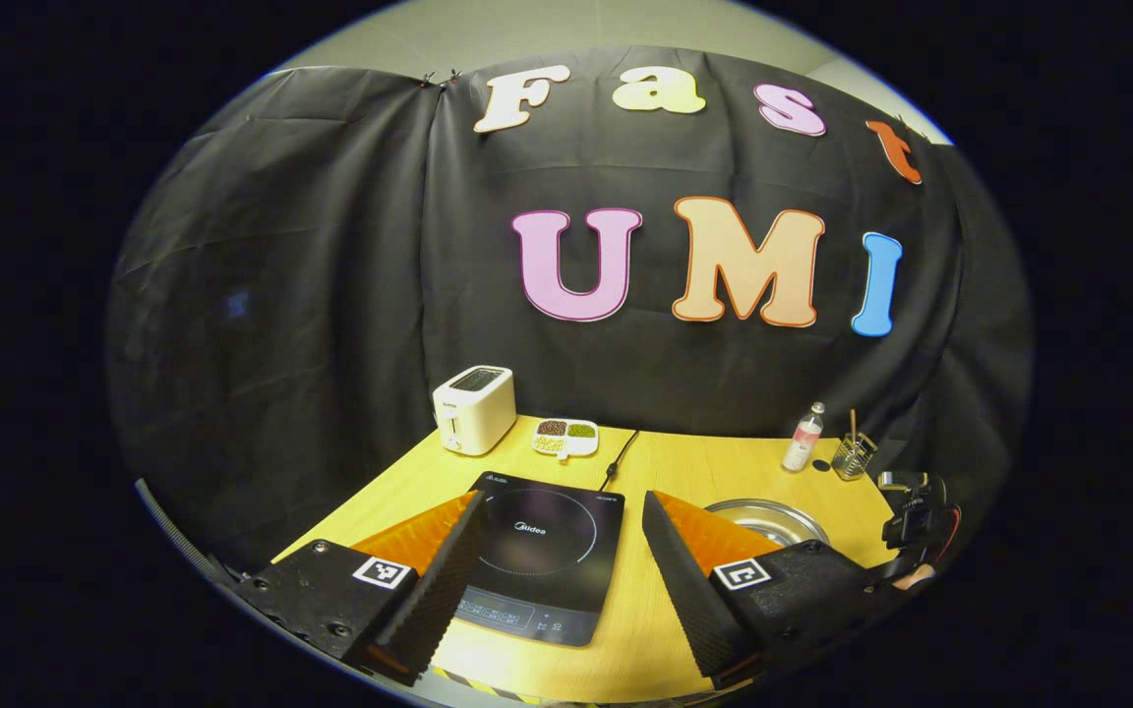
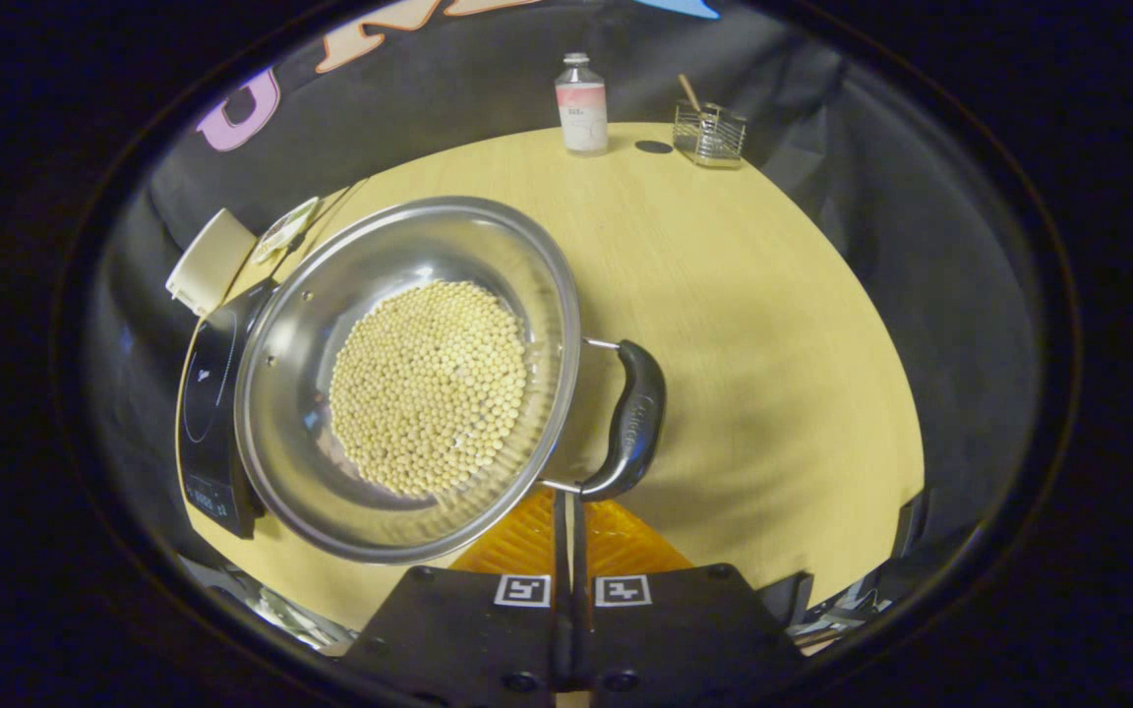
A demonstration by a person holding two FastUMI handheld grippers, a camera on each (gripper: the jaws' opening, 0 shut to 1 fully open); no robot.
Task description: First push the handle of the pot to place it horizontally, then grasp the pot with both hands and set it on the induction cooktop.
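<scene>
Right gripper point(image 2: 566, 511) fingers pressed together, just below pot point(image 2: 409, 379) handle point(image 2: 630, 418). Left gripper point(image 1: 552, 580) spread over cooktop point(image 1: 537, 551). Advice: nudge handle end gently, beans point(image 2: 429, 388) loose.

Things at the back of my desk

On the wooden desk point(image 1: 724, 457) I see a white toaster point(image 1: 474, 408) at the back left, a divided dish point(image 1: 566, 439) of beans just beside it, and at the back right a small bottle point(image 2: 581, 104) near a wire holder point(image 2: 710, 133).
</scene>
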